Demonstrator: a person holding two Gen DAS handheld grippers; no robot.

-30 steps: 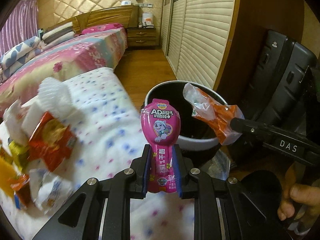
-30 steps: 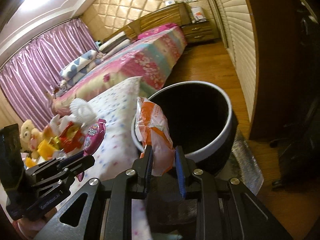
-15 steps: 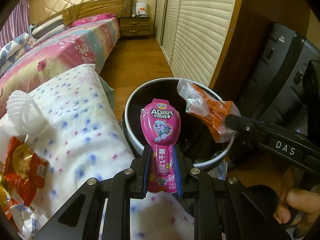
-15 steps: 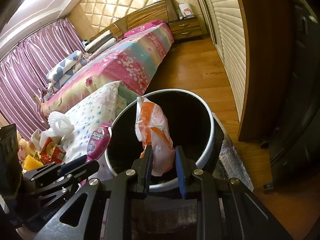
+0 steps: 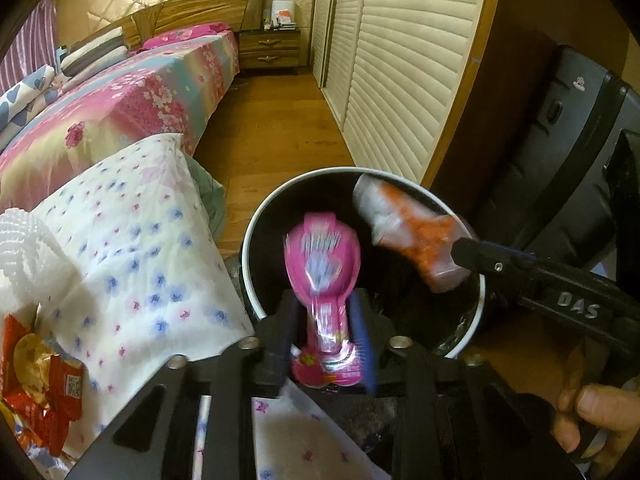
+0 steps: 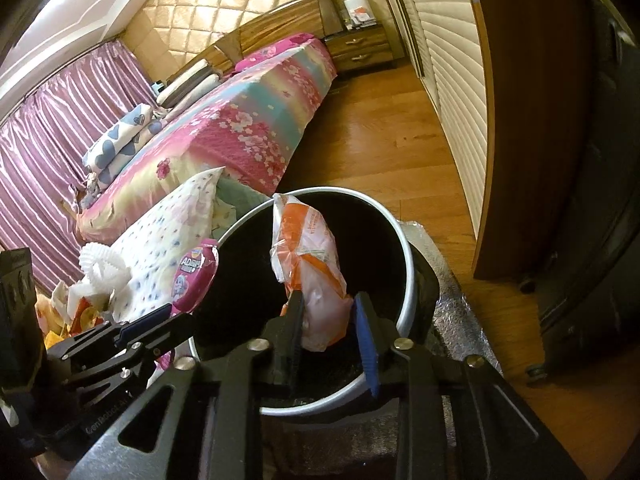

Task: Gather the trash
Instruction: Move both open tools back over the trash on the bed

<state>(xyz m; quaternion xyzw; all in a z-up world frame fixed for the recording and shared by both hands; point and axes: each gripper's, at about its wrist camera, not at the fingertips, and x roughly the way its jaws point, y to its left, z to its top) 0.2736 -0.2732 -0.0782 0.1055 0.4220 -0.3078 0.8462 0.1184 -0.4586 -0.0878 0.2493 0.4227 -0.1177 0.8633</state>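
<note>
A black bin with a white rim [image 5: 248,264] [image 6: 408,280] stands on the floor beside the flowered cloth. My left gripper [image 5: 324,320] holds a pink snack pouch [image 5: 322,256] over the bin mouth; its jaws stand wider and the pouch is blurred and tilted. My right gripper [image 6: 326,320] holds an orange-and-clear plastic wrapper [image 6: 312,256] over the bin; its jaws have spread and the wrapper touches only the left one. In the left wrist view the wrapper [image 5: 412,232] is blurred. The pouch also shows in the right wrist view [image 6: 196,276].
More trash lies on the white flowered cloth [image 5: 132,240]: red wrappers [image 5: 36,380] and a white paper cup liner [image 5: 20,240]. A black suitcase [image 5: 560,140] stands to the right of the bin. A bed [image 6: 240,120] and wooden floor [image 5: 272,128] lie beyond.
Both grippers moved forward over the bin. Both sets of jaws have spread, and the pouch and the wrapper have started to slip, blurred with motion.
</note>
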